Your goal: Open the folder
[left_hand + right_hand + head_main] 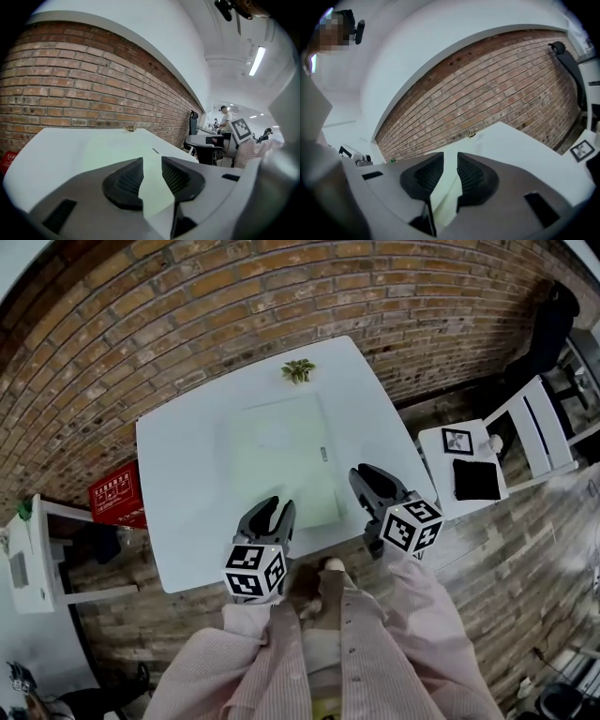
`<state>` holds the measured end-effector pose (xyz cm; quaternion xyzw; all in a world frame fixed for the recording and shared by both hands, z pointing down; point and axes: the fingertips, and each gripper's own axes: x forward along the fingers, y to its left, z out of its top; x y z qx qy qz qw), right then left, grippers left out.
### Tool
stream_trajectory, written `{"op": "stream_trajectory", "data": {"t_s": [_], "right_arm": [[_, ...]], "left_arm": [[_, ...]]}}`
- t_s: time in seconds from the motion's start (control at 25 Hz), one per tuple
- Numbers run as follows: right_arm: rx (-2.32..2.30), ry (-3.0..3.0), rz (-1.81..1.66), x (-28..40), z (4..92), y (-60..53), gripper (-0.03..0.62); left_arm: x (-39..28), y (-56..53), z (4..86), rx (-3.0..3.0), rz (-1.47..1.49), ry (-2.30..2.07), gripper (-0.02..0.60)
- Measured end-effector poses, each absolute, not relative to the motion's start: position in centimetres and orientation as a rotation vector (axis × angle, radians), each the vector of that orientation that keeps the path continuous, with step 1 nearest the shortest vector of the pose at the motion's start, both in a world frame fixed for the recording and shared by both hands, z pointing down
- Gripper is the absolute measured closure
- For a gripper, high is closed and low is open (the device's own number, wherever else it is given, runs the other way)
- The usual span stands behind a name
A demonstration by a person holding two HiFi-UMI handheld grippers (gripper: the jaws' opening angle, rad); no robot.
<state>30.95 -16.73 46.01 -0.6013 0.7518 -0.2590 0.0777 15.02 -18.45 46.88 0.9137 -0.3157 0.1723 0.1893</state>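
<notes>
White table (178, 474) at centre. On it, a plain pale mint-green folder (281, 460) with a small grey mark near its 3 o'clock edge. A green leafy sprig (298, 370) sits at the table's 12 o'clock edge. The left gripper (272, 512) and right gripper (370, 476) are grey with black ribbed pads (126, 180). Each carries a white cube (255, 570) patterned with black square markers. The sleeves (394, 634) are pale pink with fine stripes. The wall (234, 306) is red-brown brick with pale mortar lines. At 9 o'clock, a red crate (117, 493) with white print. At 3 o'clock, a black pad (476, 479) on a white side table (436, 465). The floor (525, 559) is grey-brown planks.
</notes>
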Motion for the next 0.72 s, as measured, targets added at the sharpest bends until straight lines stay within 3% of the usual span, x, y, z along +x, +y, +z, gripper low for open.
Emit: {"op": "stream_trajectory", "data": {"t_s": [0.72], "right_arm": [[-1.541, 2.301, -1.277, 30.1, 53.7, -22.2, 0.520]], "left_arm": [[17.9, -16.4, 48.4, 2.745, 0.774, -0.788, 0.416]]}}
